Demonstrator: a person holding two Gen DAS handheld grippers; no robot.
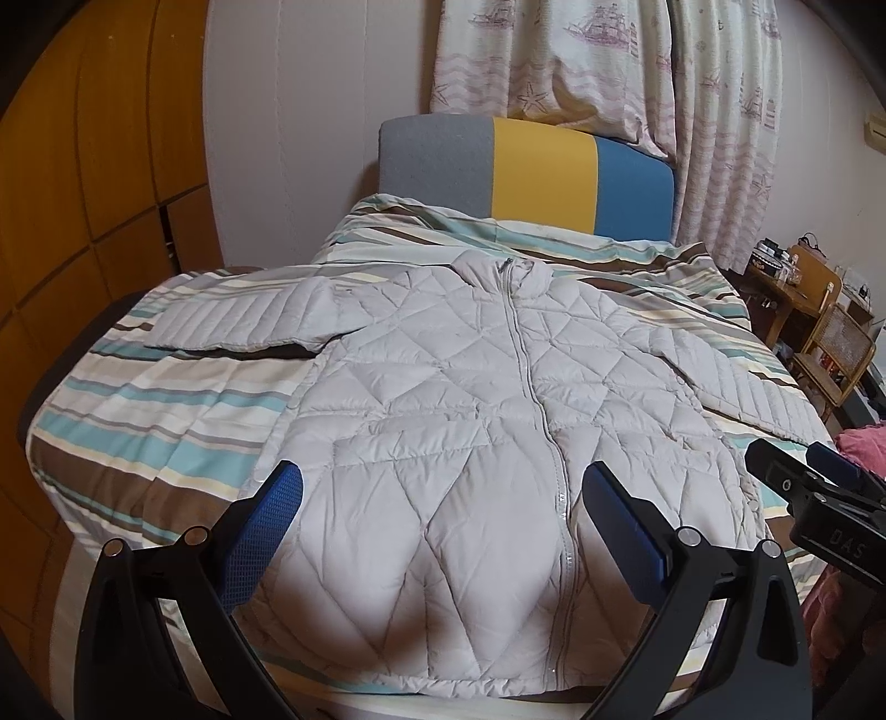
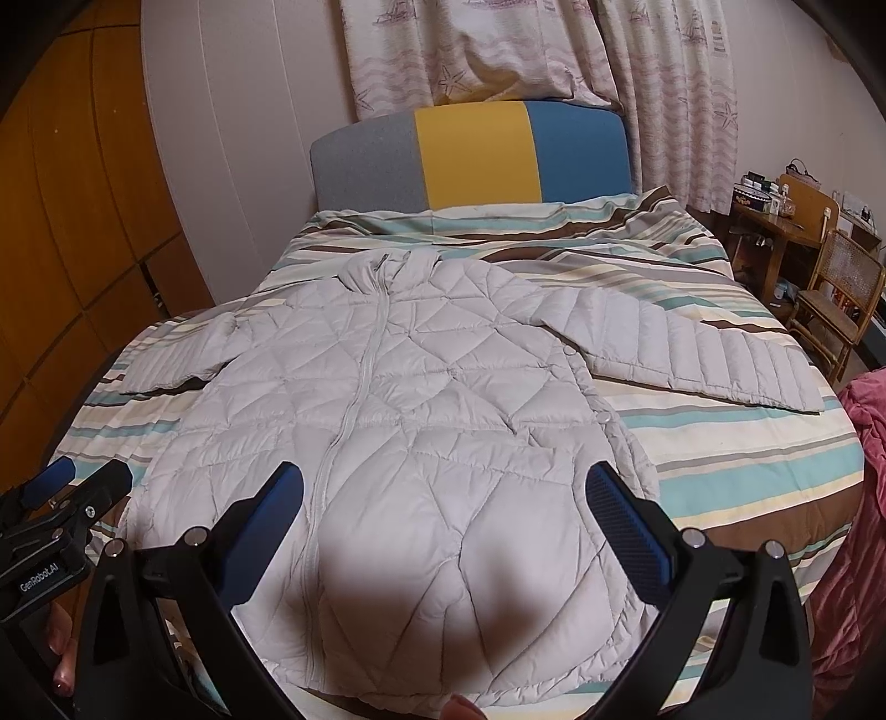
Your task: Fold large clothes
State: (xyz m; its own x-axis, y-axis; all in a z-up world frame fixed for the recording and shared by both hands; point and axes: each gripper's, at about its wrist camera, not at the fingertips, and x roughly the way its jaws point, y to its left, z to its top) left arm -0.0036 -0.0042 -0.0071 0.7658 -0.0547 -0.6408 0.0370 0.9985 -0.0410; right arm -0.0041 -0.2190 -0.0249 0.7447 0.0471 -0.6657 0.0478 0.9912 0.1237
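Broadly, bed: covered by a striped sheet in brown, teal, cream and white; seen from its foot end in both wrist views.
Headboard: set at the far end of the bed, made of grey, yellow and blue panels, with patterned curtains hung behind it.
Jacket: a pale grey quilted puffer, laid flat and face up over the middle of the bed, collar toward the headboard and hem at the foot edge; the zip is closed along the front.
Sleeves: both are spread out sideways on the sheet; the one toward the right edge of the bed is stretched out straight, the one toward the left edge is bent slightly at the cuff.
Wardrobe: wooden doors are seen beyond the left side of the bed.
Desk and chair: seen beyond the right side of the bed, with small items on the desk too small to identify.
Left gripper: held over the hem near the foot edge, fingers spread wide, nothing between them; no contact with the fabric can be made out.
Right gripper: likewise held over the lower part of the jacket, fingers spread wide and empty.
Blue pads: ribbed faces are shown on the inner side of each finger.
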